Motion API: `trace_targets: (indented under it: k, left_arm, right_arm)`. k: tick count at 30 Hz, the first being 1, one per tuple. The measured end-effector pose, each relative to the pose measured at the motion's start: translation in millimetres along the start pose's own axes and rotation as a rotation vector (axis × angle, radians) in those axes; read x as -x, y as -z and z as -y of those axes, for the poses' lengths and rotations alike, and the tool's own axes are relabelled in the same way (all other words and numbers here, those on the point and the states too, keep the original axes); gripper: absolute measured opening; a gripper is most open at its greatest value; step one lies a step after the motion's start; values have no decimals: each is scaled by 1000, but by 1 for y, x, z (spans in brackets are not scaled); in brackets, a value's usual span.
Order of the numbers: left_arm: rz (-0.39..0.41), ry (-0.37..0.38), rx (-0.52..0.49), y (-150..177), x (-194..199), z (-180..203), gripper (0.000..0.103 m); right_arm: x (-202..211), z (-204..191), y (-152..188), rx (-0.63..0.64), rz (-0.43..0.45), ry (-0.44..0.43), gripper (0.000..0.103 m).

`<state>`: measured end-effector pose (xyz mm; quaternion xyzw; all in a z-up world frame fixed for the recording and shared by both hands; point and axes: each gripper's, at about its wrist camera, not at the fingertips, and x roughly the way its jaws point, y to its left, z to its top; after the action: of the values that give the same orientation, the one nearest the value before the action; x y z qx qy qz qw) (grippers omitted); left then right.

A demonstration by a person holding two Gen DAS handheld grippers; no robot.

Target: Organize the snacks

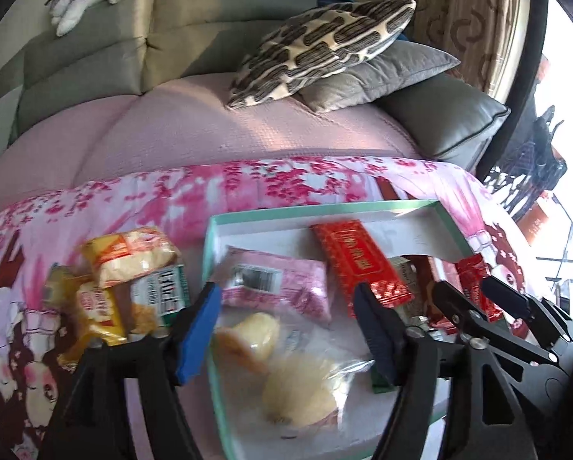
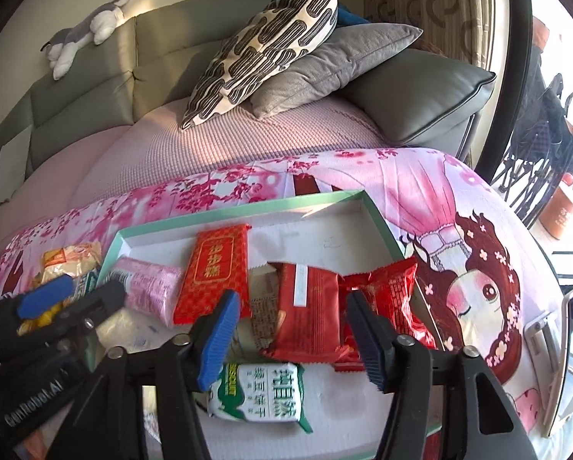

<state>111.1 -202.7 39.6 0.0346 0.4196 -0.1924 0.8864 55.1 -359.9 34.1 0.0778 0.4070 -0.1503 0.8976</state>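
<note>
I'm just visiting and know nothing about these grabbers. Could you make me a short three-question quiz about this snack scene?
1. True or false: the flat red packet lies inside the box.
2. Where are the yellow snack packs? A) in the box B) on the pink cloth left of the box C) on the sofa
3. What lies nearest the right gripper: a green-and-white packet or a toy dog?

Key: 1 true; 2 B; 3 the green-and-white packet. Both the right gripper and the left gripper are open and hold nothing.
</note>
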Motion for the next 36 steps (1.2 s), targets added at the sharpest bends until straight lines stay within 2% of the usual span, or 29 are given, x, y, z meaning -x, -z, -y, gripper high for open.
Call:
trace_targets:
  k: [2, 5, 7, 11, 12, 13, 14, 19, 22, 27, 31, 36]
  left_arm:
    - [-1, -12, 9, 1, 3, -6, 80]
    - [-9, -45, 23, 4, 5, -16, 80]
    - [-12, -66, 27, 6, 6, -21, 80]
    - [-16, -101, 41, 9, 6, -32, 82]
    - [-16, -105, 45, 11, 6, -34, 84]
    - [-17, -107, 48, 12, 6, -36, 93]
    - [-17, -110, 51, 13, 6, -38, 96]
    - [-37, -123, 58, 22, 0, -43, 97]
    - [-38, -131, 66, 26, -2, -47, 101]
    - [-13, -111, 120, 27, -1, -59, 102]
    - [10, -100, 121, 27, 1, -64, 102]
    - [4, -88, 120, 29, 2, -71, 102]
  right_arm:
    - [1, 0, 3, -2, -11, -2, 68]
    - [2, -2, 9, 5, -21, -10, 74]
    - [1, -5, 12, 13, -26, -6, 83]
    - [-3, -6, 13, -3, -38, -24, 91]
    - [-4, -5, 13, -11, -41, -33, 97]
    - [-4, -6, 13, -14, -43, -38, 103]
    - [-5, -6, 13, -14, -45, -39, 103]
    - [-7, -6, 14, -4, -44, -21, 103]
    - [-10, -6, 15, -12, -43, -23, 103]
    - [-12, -8, 16, -26, -42, -8, 103]
    - [-11, -12, 16, -43, -39, -28, 103]
    - [-10, -18, 18, -30, -43, 1, 103]
